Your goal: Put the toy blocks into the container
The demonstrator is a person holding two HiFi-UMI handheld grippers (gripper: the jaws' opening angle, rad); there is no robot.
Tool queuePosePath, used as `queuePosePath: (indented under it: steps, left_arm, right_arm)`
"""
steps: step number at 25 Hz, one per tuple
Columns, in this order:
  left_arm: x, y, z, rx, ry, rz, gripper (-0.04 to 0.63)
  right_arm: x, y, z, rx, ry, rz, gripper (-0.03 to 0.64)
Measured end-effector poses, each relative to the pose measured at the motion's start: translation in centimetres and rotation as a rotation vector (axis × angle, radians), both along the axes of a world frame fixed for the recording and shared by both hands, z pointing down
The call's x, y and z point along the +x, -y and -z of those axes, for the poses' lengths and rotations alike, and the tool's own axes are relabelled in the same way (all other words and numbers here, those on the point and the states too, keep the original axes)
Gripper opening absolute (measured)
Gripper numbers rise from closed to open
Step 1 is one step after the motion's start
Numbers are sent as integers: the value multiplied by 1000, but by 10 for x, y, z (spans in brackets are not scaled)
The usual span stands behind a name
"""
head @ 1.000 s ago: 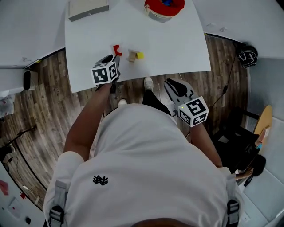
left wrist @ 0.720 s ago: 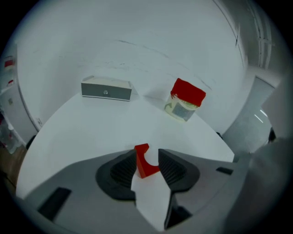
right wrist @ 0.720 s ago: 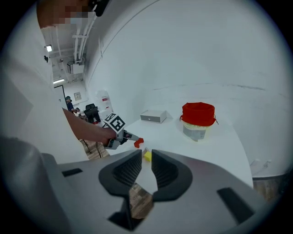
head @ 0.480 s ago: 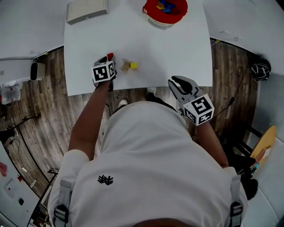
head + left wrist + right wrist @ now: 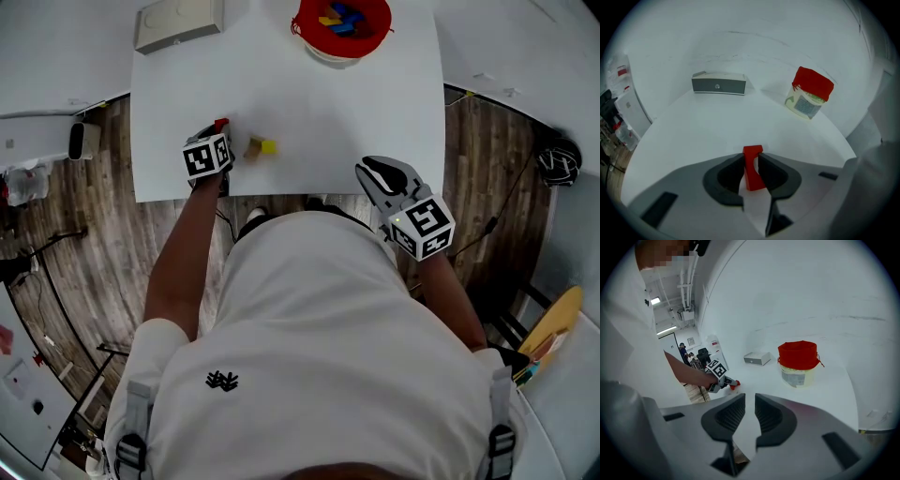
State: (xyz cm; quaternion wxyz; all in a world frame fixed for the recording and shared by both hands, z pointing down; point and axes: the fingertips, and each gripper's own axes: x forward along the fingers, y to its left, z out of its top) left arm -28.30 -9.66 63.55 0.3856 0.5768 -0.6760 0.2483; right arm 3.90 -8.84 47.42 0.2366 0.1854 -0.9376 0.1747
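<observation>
Left claw closing on a red block near the front of the desk

Head view: the left claw (image 5: 219,129) is low over the white desk (image 5: 309,112) near its front edge, with the red block (image 5: 221,123) at its tips. A wooden block (image 5: 253,148) and a yellow block (image 5: 269,146) lie side by side just to its right. The red container (image 5: 370,42), with blocks inside, stands at the far edge, well apart. The right claw (image 5: 373,167) hovers at the front right edge.
Left gripper view: the jaws are closing on the upright red block, with the pads against its sides.
Right gripper view: the jaws are narrow, with a slim empty gap between them. The container stands ahead, with a grey box (image 5: 757,358) to its left.
</observation>
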Motion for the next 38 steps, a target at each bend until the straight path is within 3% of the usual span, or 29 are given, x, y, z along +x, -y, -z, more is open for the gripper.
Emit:
queuePosePath:
  steps: [7, 11, 16, 28, 38]
  left_arm:
    - [-1, 1, 9, 9, 19, 7, 91]
    - [4, 9, 28, 47, 31, -32, 91]
    - [20, 33, 69, 120, -9, -99, 91]
    - [98, 130, 179, 276, -80, -349, 91]
    - [161, 219, 227, 325, -78, -531, 91]
  right_arm:
    - [6, 19, -1, 9, 17, 22, 61]
    - [6, 26, -3, 15, 25, 19, 51]
    - [10, 34, -2, 15, 30, 0, 44]
    - [28, 46, -10, 6, 60, -71, 40]
    - [43, 54, -16, -12, 80, -148, 35]
